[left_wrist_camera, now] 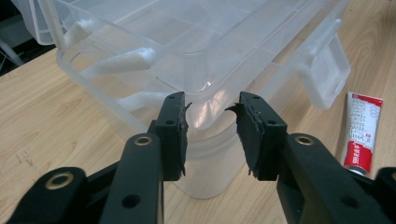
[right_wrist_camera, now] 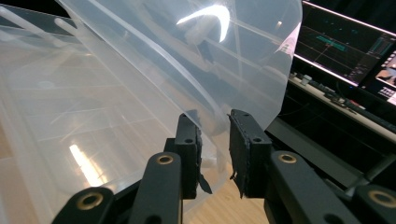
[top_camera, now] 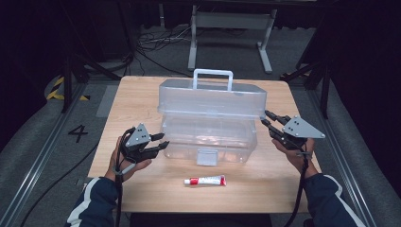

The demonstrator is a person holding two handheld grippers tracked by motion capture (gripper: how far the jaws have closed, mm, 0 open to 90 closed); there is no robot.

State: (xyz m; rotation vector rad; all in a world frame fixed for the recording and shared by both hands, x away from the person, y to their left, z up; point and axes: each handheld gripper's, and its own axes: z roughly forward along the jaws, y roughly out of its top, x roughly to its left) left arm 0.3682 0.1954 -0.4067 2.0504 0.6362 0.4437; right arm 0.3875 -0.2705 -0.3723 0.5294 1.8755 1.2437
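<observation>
Dark navy sleeves with a white stripe are worn on both forearms. Each black two-jaw gripper, the left gripper (top_camera: 161,142) and the right gripper (top_camera: 265,118), is topped by a grey three-cornered plate dotted with small dark screw holes. A black cable is trailed from each gripper back along the sleeve. In the gripper views, brass-coloured rivets are seen on the black jaw arms, and the black pads are frayed at their edges.
</observation>
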